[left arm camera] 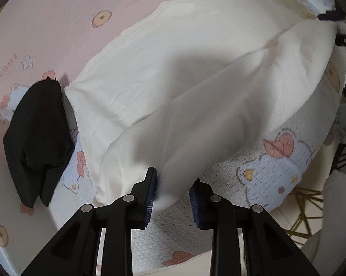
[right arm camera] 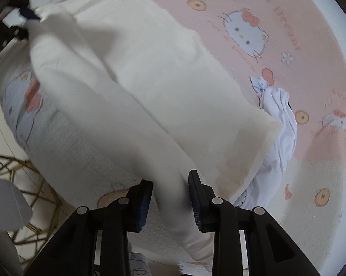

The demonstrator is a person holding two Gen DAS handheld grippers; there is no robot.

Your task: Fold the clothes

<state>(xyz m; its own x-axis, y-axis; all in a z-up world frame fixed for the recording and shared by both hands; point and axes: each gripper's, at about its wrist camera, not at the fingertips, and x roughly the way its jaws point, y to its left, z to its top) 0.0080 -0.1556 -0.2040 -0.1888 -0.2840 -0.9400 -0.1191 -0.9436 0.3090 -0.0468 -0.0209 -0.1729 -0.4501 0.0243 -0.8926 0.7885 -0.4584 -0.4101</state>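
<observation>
A cream-white garment (left arm camera: 184,73) lies spread on a pink cartoon-cat bed cover (left arm camera: 46,18). In the left wrist view, my left gripper (left arm camera: 173,195) has its jaws apart, with a raised fold of the garment's near edge between them. In the right wrist view, the same garment (right arm camera: 138,80) runs from the far left down to my right gripper (right arm camera: 170,197), whose jaws stand apart around a blurred strip of the cloth. The grip is not tight in either view.
A folded black garment (left arm camera: 37,138) lies to the left of the white one. A crumpled white-blue cloth (right arm camera: 278,133) lies at the right. The bed edge is near, with a gold wire frame (right arm camera: 23,177) on the floor below.
</observation>
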